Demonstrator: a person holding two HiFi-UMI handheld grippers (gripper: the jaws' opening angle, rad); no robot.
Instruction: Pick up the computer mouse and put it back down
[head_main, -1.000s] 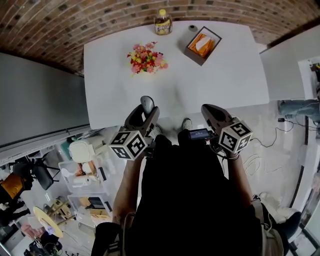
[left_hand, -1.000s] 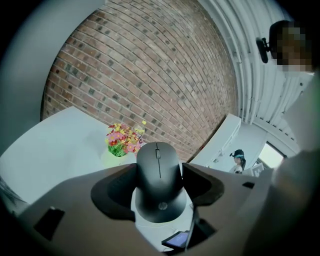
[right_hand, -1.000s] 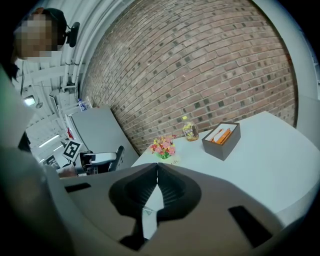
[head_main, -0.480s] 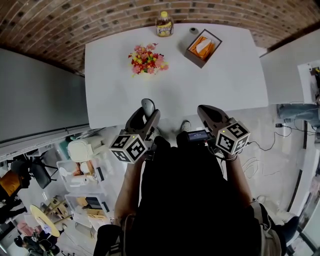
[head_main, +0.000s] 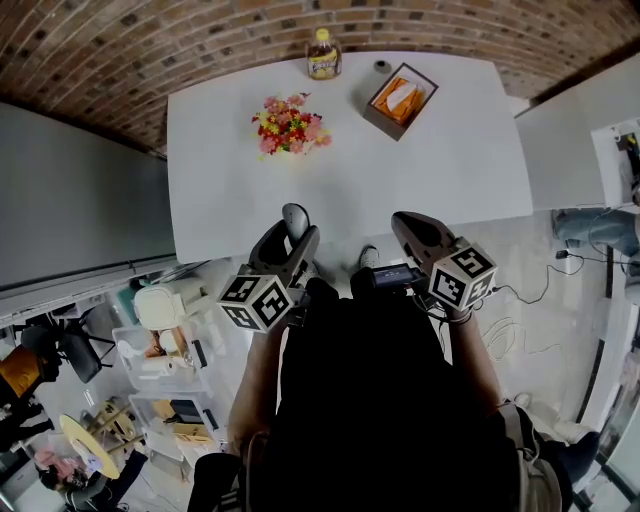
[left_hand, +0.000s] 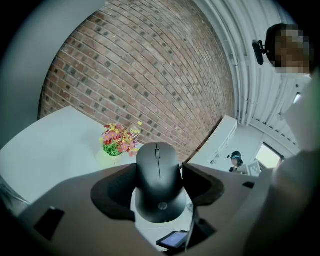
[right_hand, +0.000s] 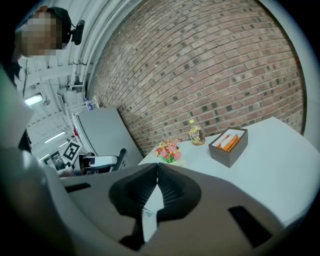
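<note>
A black computer mouse (left_hand: 159, 180) sits between the jaws of my left gripper (left_hand: 159, 172), which is shut on its sides. Its front end points toward the brick wall. In the head view the mouse (head_main: 295, 218) pokes out of the left gripper (head_main: 297, 232) at the near edge of the white table (head_main: 450, 150). It looks lifted off the tabletop. My right gripper (head_main: 405, 226) hovers at the same near edge, further right. Its ridged pads meet at the tips (right_hand: 157, 170) with nothing between them.
On the far half of the table stand a small bunch of flowers (head_main: 288, 124), a yellow-capped jar (head_main: 322, 55) and an open dark box with orange contents (head_main: 400, 98). A grey cabinet top (head_main: 80, 190) borders the table's left side. Clutter and cables lie on the floor below.
</note>
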